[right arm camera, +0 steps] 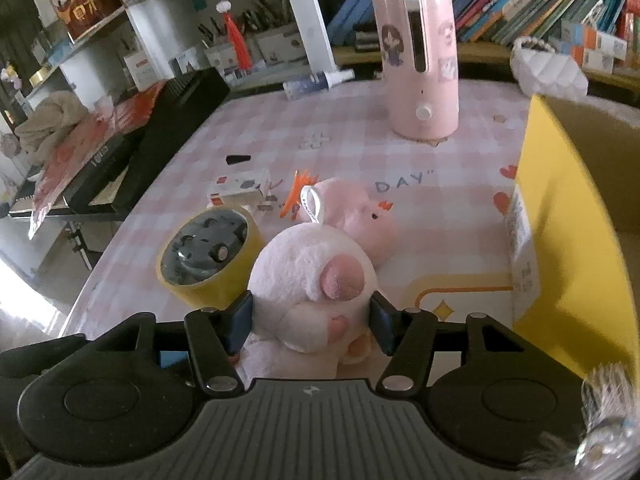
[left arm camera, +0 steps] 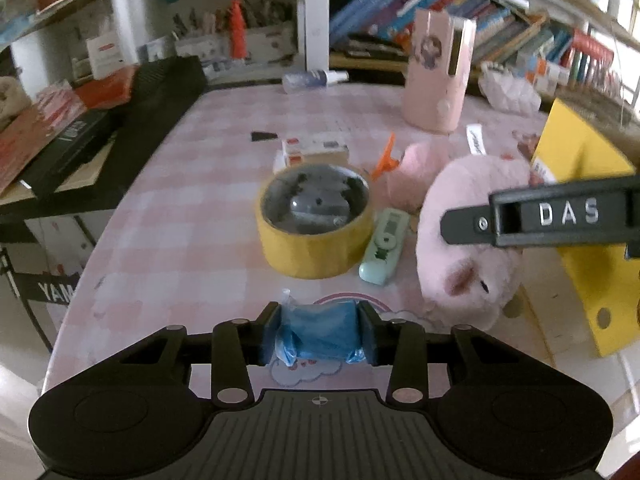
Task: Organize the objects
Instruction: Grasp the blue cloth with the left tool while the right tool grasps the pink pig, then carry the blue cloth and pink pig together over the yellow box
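My left gripper [left arm camera: 318, 334] is shut on a blue plastic packet [left arm camera: 320, 330], held just above the pink checked table [left arm camera: 180, 216]. My right gripper [right arm camera: 312, 322] has its jaws around a white and pink plush toy [right arm camera: 308, 276]; the pads touch its sides. The plush also shows in the left wrist view [left arm camera: 468, 240], with a right gripper finger [left arm camera: 540, 216] over it. A second pink plush [right arm camera: 356, 216] lies behind it. A yellow tape roll [left arm camera: 316, 220] [right arm camera: 208, 252], a mint green case [left arm camera: 384, 246], a small white box [left arm camera: 316, 150] and an orange clip [left arm camera: 386, 158] lie mid-table.
A yellow open box [right arm camera: 560, 240] [left arm camera: 588, 264] stands at the right. A tall pink humidifier [right arm camera: 418, 64] stands at the back, with a spray bottle [right arm camera: 316, 82] lying beside it. A black case [left arm camera: 160, 92] and books lie on the left. Bookshelves line the back.
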`<state>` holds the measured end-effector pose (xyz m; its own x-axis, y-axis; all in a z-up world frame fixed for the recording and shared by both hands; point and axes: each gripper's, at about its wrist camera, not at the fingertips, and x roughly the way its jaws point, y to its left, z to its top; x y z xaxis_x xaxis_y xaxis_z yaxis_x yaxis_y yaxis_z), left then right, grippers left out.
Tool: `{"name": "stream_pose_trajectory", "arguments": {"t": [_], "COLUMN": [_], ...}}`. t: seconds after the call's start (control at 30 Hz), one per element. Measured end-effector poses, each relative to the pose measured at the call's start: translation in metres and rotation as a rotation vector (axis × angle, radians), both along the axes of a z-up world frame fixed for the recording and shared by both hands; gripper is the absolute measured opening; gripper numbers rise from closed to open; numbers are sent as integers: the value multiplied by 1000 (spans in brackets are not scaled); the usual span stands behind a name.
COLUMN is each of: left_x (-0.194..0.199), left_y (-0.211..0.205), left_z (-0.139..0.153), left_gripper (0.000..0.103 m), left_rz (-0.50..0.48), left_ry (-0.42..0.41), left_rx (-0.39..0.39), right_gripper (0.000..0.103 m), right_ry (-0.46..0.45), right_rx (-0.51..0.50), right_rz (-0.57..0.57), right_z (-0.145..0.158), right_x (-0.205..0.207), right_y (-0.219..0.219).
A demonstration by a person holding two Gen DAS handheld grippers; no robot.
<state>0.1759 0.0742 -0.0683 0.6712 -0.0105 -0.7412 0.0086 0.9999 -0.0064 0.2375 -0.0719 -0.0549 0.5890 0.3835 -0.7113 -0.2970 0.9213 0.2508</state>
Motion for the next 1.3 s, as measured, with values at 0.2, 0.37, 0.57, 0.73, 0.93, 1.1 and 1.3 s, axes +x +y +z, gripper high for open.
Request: {"name": "stream_pose_trajectory", "arguments": {"t": [0.2,0.37,0.57,0.73,0.93,1.1,1.3], "left_x": [-31,-61,-99,-124,-151,-168,-182], "left_y": [10,13,11,5,-8,-24,-49], "left_z": [22,37,47,50,53,52,49], "left_gripper": [39,39,39,39,39,38,38], "left_rz": [19,9,-31,-88,-154,-228,-345], "left_ry": [-59,-93,-111,-111,-129,-136,-133], "left_rx": [-43,-75,-76,-75,-67,-69,-72], "right_gripper": [57,57,57,57,57,57,57], "right_ry": [-54,-87,-106,-91,-94,-78,-68], "right_rx": [-2,6,-19,-20,-21,-17,-13], "right_rz": [-1,4,34,-19,-95,-169,-291], "right_z": [15,25,37,36,36,31,25], "right_x": [-30,-63,-111,-151,-188,-218,-257], "right_y": [-1,0,-7,-19,-31,-49,-77]}}
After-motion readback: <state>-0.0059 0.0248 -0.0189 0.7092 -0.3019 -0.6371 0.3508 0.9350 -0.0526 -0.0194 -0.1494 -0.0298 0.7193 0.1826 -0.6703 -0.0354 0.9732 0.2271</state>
